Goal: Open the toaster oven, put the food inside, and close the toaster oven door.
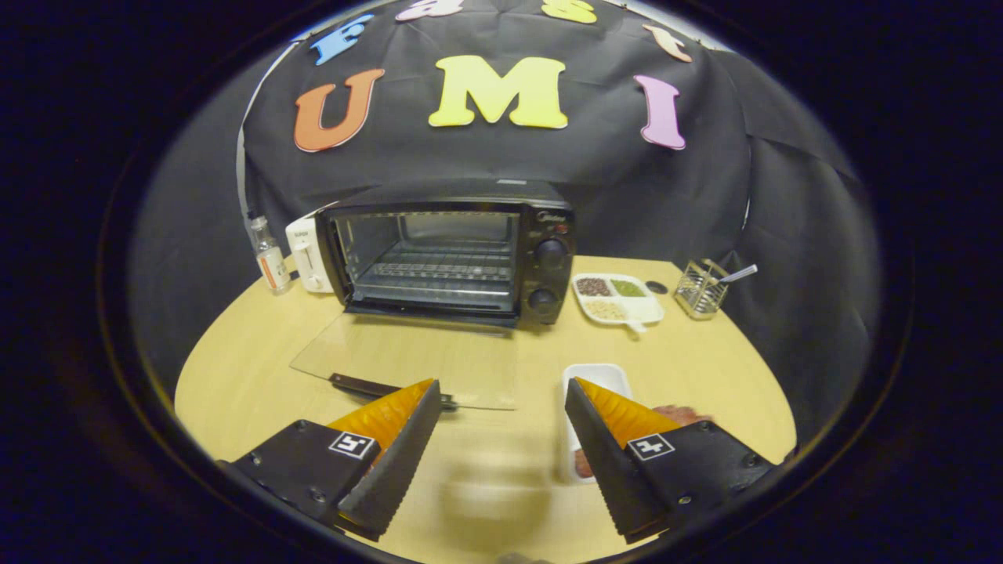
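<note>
Two fingers of the claw [501,407] stand spread wide, released, nothing between them but bare tabletop [251,368]. We see the oven [450,254] beyond the fingers, at the back of the tabletop against the black cloth wall, its door [415,360] dropped fully open and lying flat toward us, glass pane showing the wood through it. Door handle [376,387] sits just ahead of the left finger. Inside the oven we see a wire rack [439,266]; two knobs [550,274] on its right panel. Food tray [595,392], white, lies on the tabletop right by the right finger, partly hidden behind it; reddish food [683,413] shows past that finger, kind we cannot tell. Left of the oven: a white toaster [307,254] touching or just beside it, then a small bottle [270,257]. Right of the oven: a divided dish [619,298] with brown, green and pale fillings, then a wire basket [700,288] with a spoon sticking out.
</note>
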A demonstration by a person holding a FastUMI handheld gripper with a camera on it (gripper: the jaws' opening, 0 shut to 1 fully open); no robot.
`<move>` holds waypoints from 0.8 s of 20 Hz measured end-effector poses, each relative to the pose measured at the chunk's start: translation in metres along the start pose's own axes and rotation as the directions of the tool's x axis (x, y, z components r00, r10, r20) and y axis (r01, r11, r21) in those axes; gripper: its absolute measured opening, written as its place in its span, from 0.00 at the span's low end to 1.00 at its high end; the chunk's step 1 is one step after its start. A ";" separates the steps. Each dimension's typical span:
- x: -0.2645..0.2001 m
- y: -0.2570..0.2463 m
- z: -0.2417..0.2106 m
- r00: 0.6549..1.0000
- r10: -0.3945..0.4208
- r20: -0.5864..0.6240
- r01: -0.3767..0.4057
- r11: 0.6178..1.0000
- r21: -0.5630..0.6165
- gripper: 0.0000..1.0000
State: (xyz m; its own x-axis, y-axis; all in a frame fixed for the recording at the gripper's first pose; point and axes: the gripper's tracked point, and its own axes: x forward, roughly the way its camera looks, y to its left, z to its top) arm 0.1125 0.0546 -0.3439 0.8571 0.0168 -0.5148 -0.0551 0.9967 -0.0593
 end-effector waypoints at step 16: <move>0.018 -0.118 -0.070 0.836 0.470 -0.285 -0.401 0.876 0.269 0.84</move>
State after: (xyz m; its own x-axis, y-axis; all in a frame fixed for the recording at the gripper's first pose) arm 0.0988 -0.0684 -0.4062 0.5444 0.4597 -0.7017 -0.2537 0.8875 0.3846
